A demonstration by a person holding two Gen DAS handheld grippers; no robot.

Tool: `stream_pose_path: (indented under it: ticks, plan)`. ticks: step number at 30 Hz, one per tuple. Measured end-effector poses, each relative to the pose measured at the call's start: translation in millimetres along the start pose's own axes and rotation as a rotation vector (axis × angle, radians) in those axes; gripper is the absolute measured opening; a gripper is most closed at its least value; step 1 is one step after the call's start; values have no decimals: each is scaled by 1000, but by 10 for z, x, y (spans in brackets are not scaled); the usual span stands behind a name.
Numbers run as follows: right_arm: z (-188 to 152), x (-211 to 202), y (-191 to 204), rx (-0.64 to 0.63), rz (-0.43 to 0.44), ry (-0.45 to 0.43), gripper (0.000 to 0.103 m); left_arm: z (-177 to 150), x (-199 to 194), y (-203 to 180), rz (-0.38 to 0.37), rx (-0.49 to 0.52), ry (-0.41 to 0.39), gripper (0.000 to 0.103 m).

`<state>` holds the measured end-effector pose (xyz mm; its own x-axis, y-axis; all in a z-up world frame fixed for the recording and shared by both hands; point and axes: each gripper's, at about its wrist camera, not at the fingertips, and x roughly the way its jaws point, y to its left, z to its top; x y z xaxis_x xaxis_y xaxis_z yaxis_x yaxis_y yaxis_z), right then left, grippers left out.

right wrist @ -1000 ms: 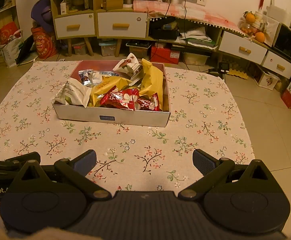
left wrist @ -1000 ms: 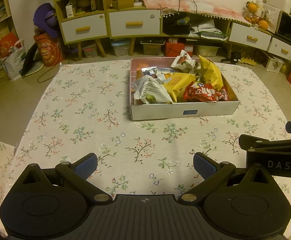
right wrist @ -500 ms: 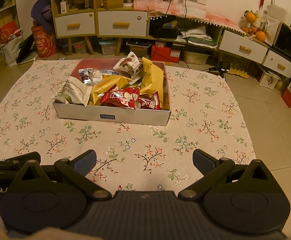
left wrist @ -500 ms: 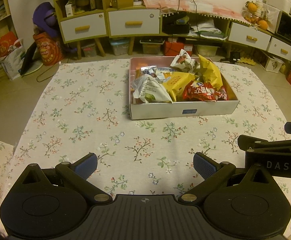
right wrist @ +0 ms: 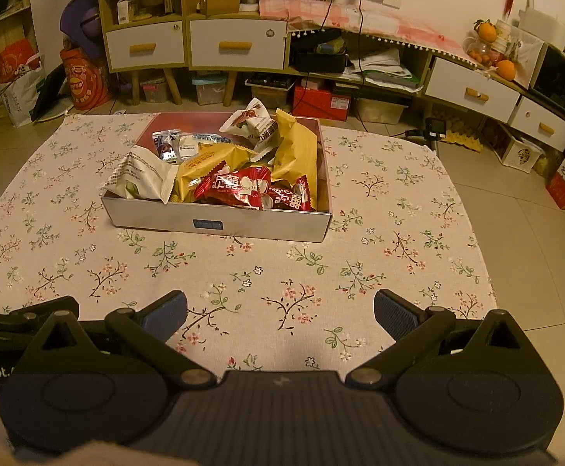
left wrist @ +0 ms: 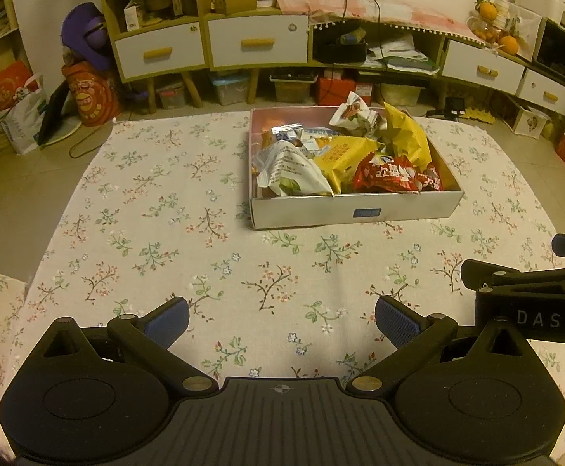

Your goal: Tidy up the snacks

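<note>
Floral tablecloth bears one snack-filled box

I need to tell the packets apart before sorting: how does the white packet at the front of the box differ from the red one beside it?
The white packet is pale with small dark print, while the red packet is glossy with large white characters. The white packet sits at the box's front left corner, overhanging the rim; the red packet lies mid-front, inside the rim. Both are sealed, crinkled wrappers lying on the pile.
</note>
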<state>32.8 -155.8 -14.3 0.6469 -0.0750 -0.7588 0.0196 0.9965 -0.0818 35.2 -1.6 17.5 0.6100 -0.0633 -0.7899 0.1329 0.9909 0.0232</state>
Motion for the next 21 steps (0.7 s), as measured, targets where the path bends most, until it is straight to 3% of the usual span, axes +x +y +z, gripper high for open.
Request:
stream_pose_path:
  ticks: [21]
  plan:
    - [0, -2, 0, -1, 0, 2, 103, -3, 3, 15, -1, 3, 5, 103]
